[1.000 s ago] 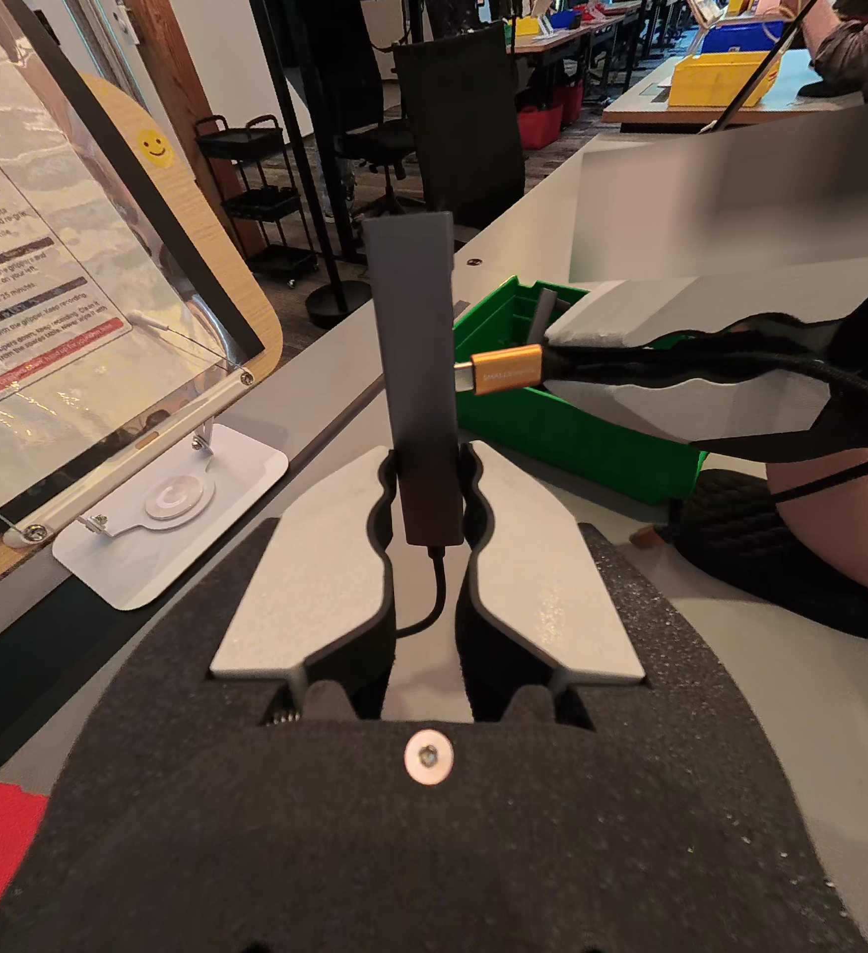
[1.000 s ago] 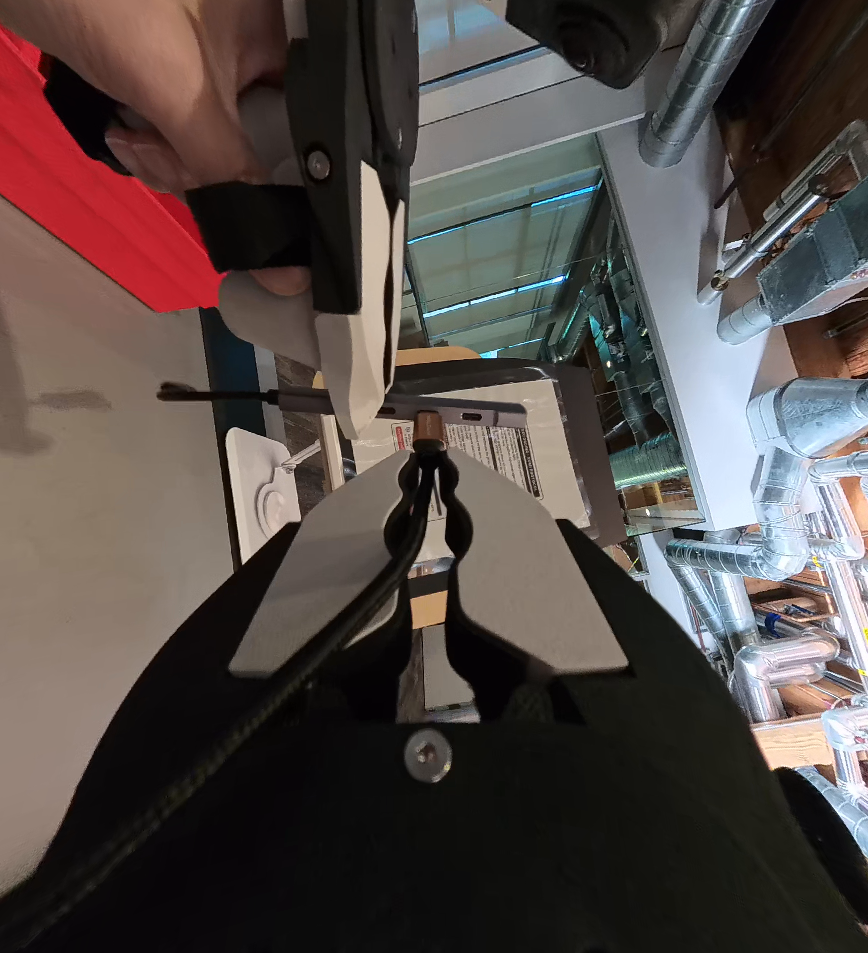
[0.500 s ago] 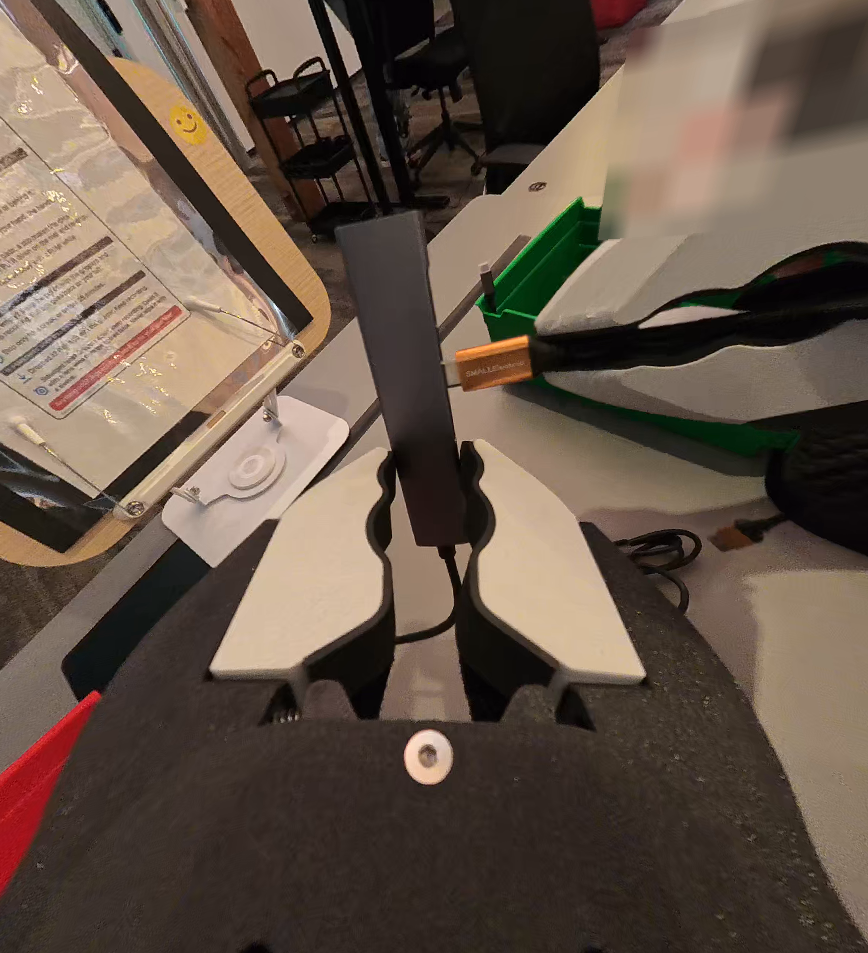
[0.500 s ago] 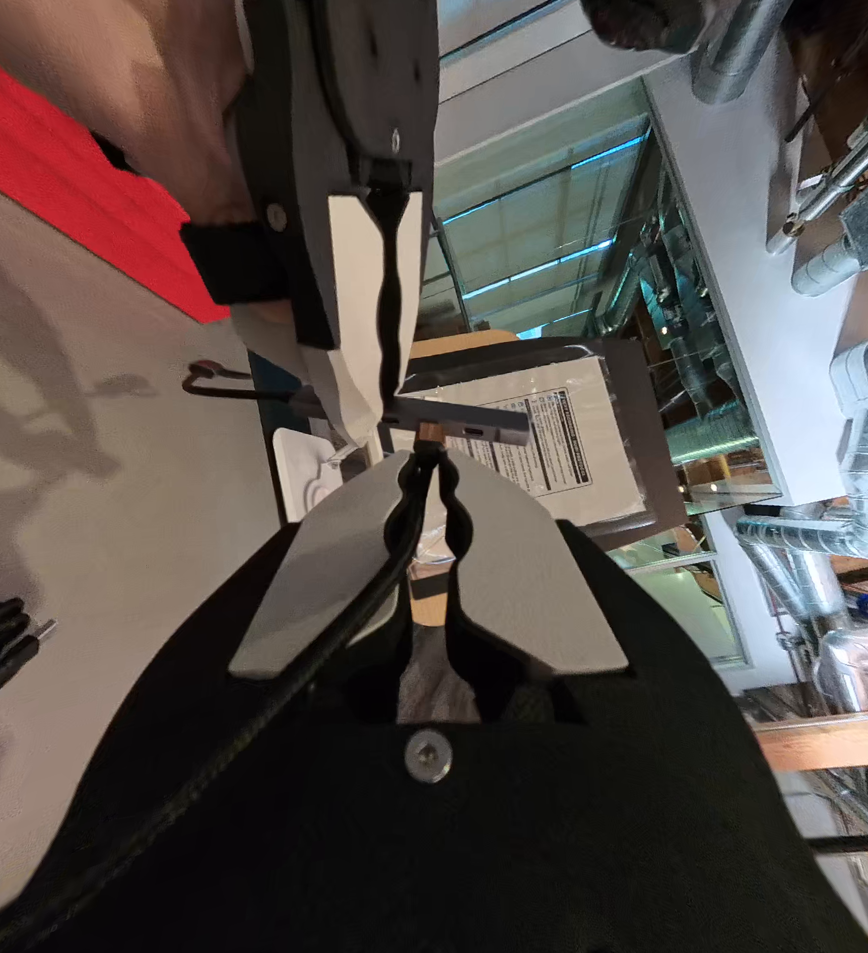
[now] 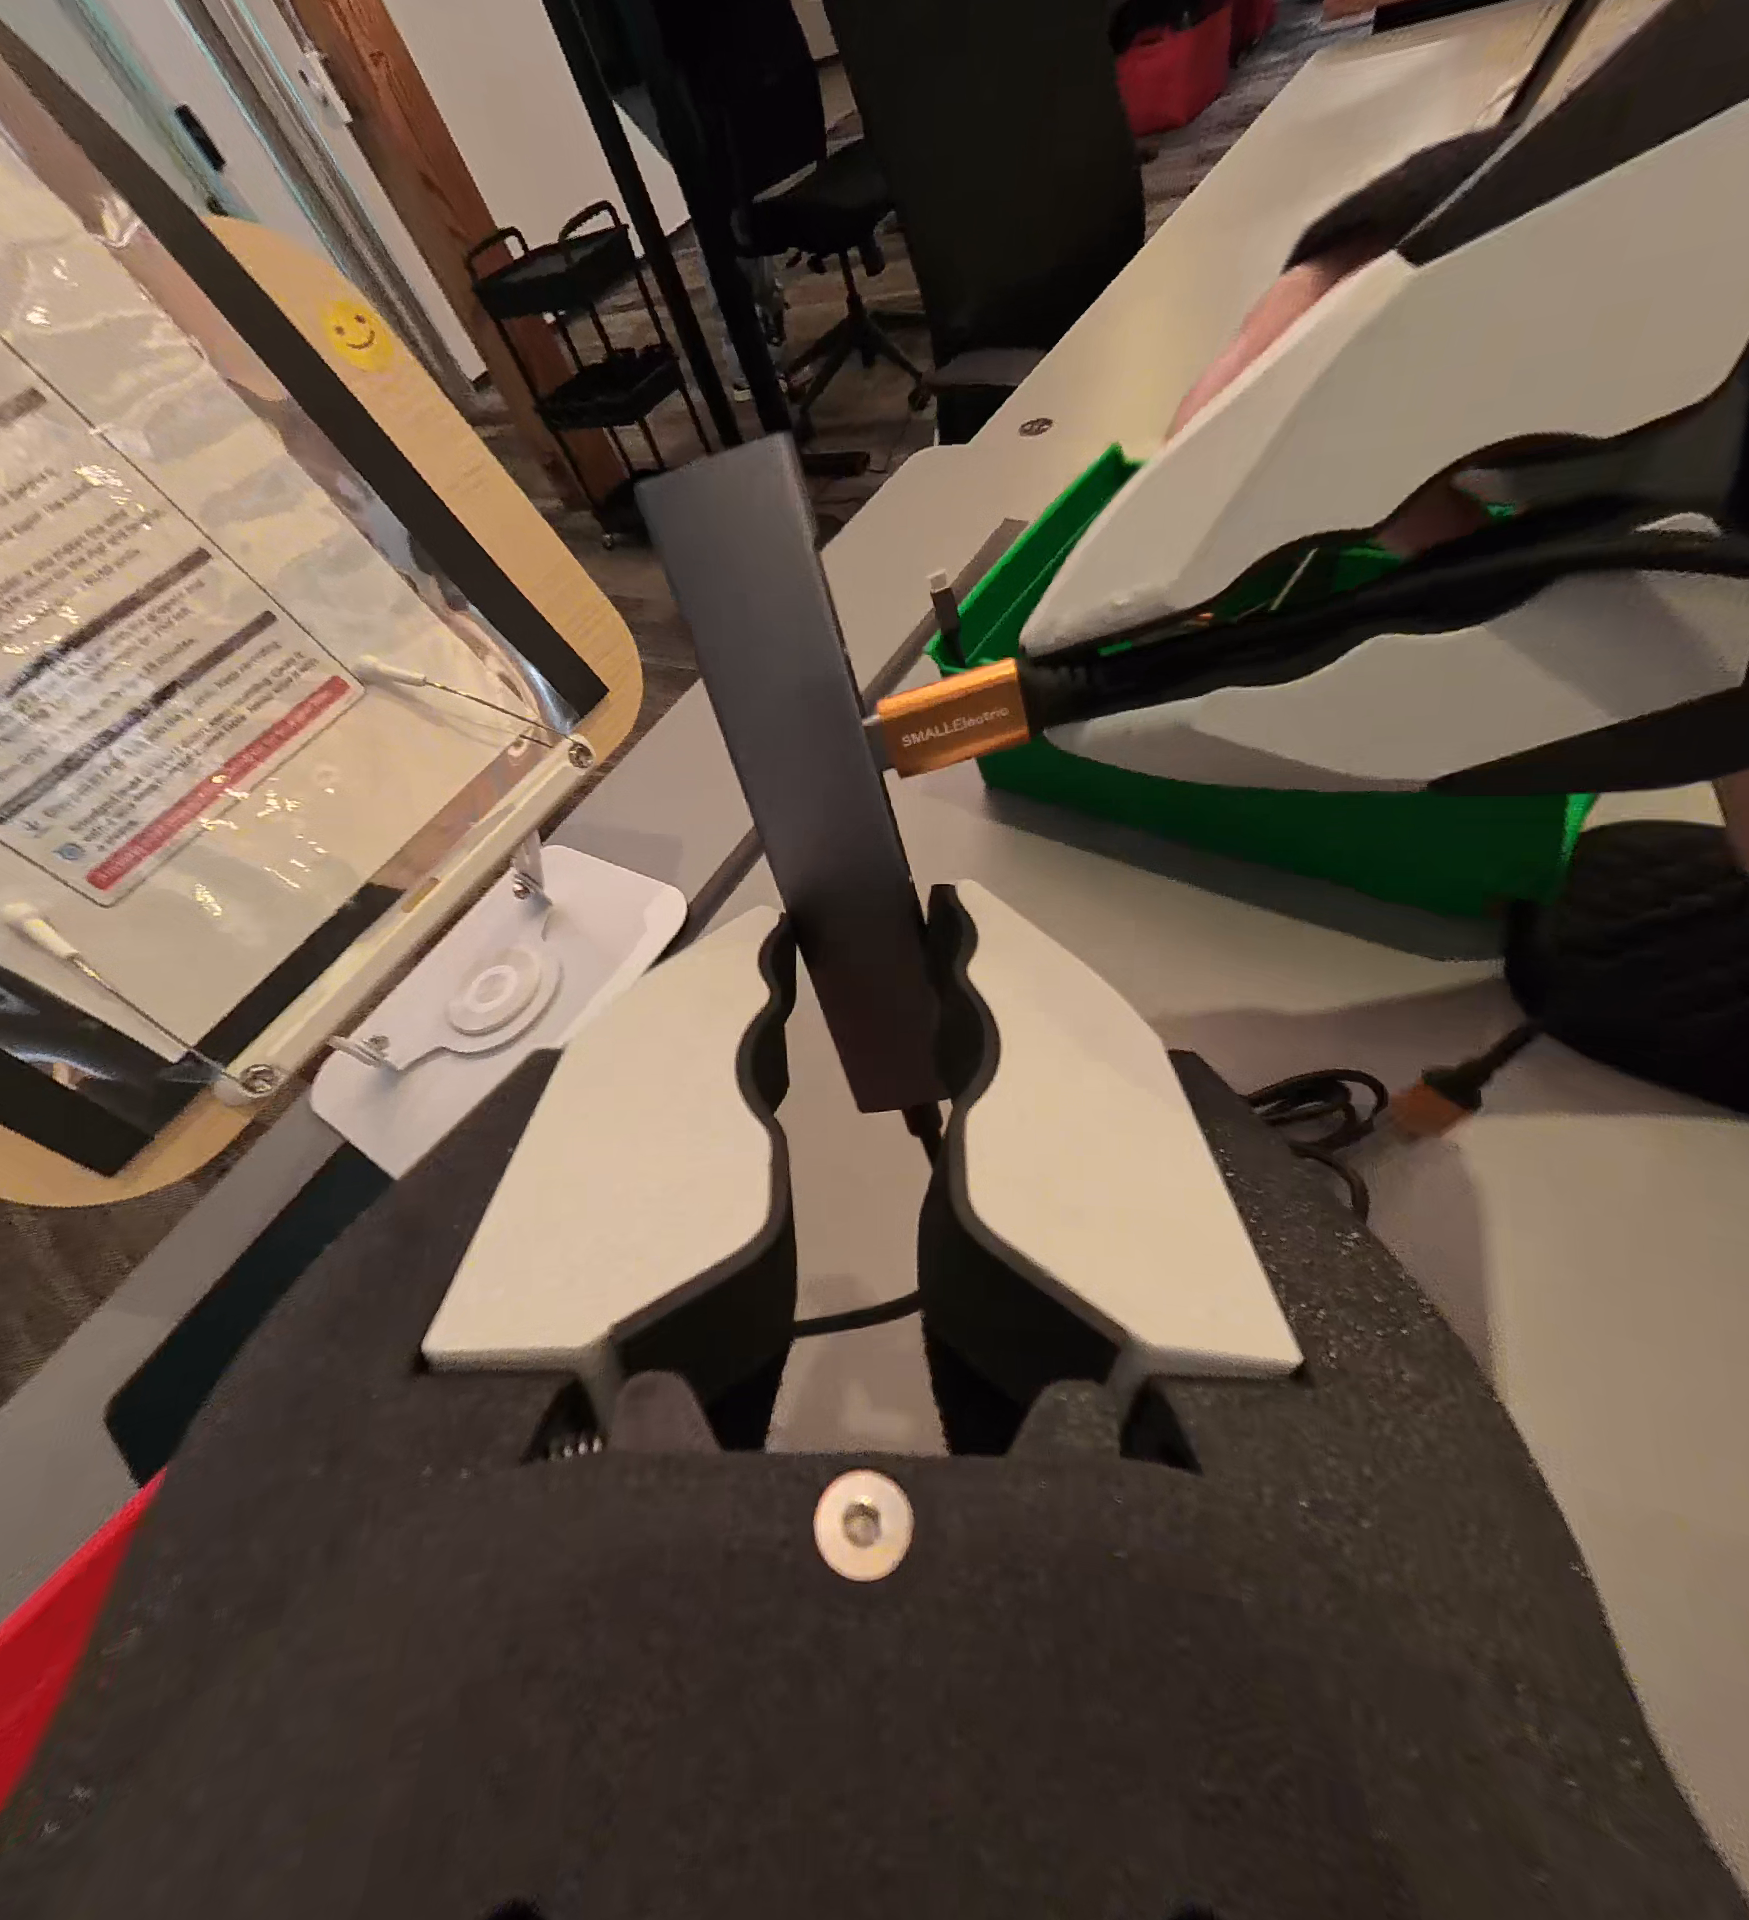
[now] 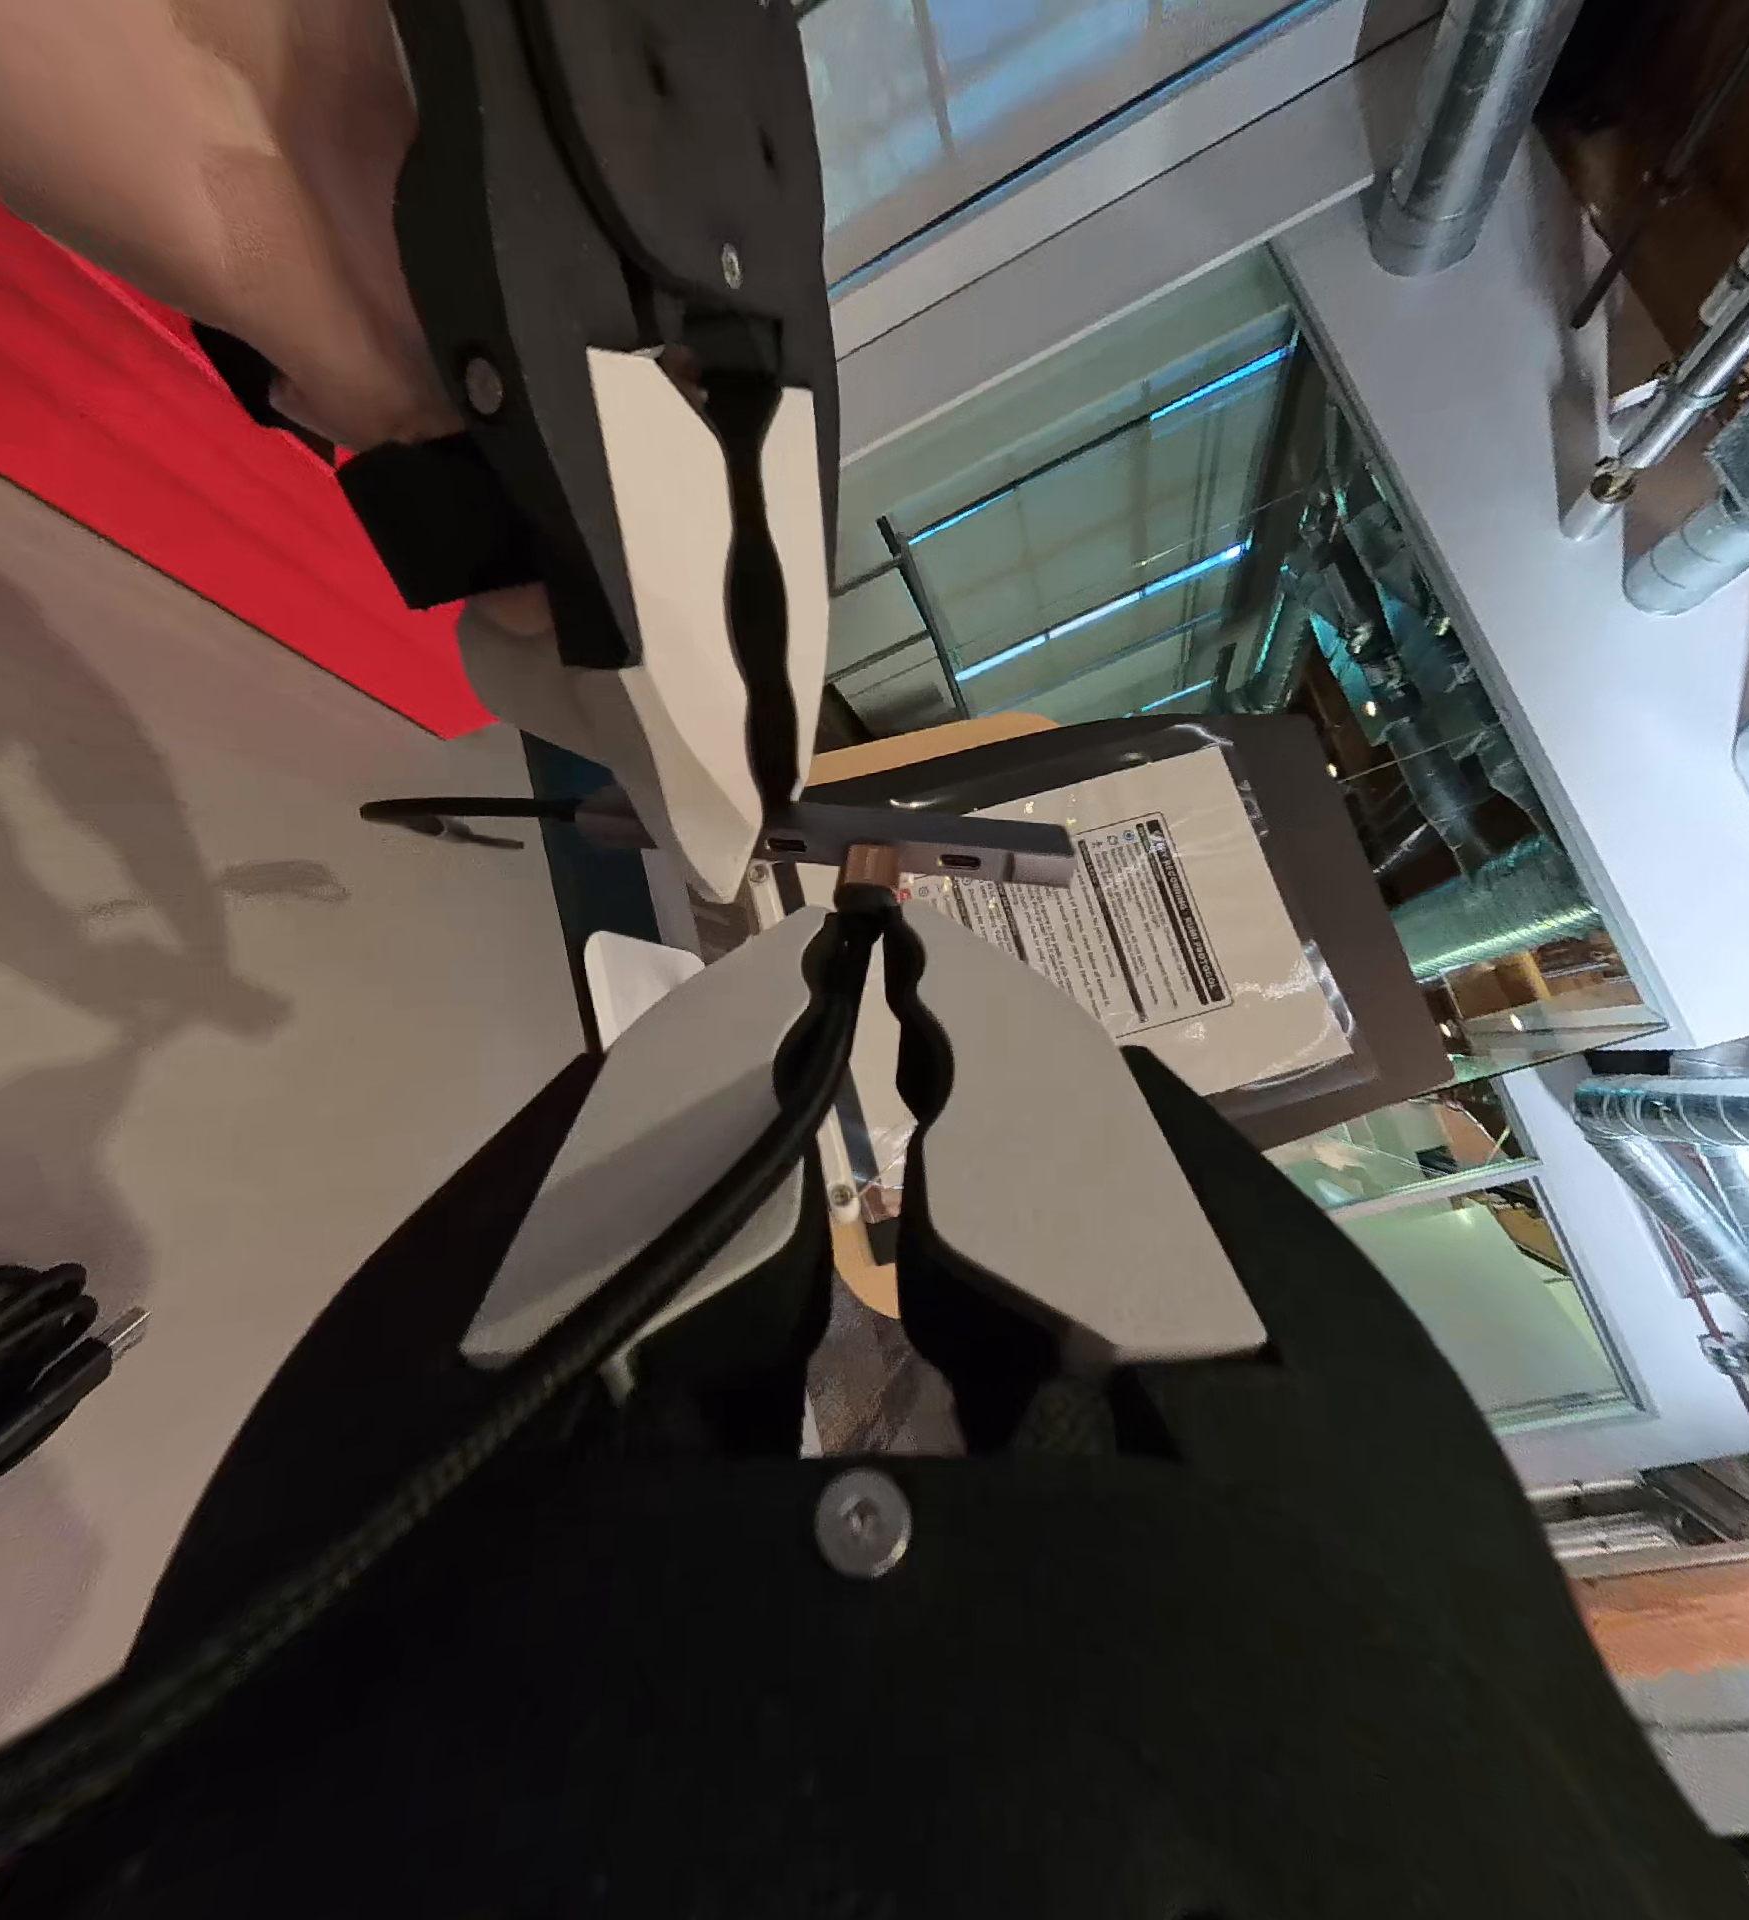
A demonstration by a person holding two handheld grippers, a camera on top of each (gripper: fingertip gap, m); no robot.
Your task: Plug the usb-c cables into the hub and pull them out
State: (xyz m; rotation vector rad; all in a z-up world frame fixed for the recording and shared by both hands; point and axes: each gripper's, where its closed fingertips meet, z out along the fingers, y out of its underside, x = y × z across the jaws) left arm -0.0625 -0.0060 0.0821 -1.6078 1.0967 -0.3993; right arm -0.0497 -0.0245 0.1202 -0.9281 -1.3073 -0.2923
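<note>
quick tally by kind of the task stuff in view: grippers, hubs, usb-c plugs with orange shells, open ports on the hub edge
grippers: 2 (left gripper, right gripper)
hubs: 1 (hub)
orange plugs: 2 (orange plug at the hub, spare orange plug on the table)
open ports: 2 (port, second port)
total: 7

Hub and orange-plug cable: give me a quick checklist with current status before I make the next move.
1. Left gripper clamps the hub near its lower end: ok.
2. Right gripper shut on the braided cable just behind the orange plug: ok.
3. Plug meets the hub's edge at a port, roughly square on: ok.
4. Plug fully seated: cannot tell; its tip is hidden against the hub.
5. Neighbouring ports free: ok, one on each side is empty.
6. Hub's own lead hangs slack below the fingers: ok.
</note>
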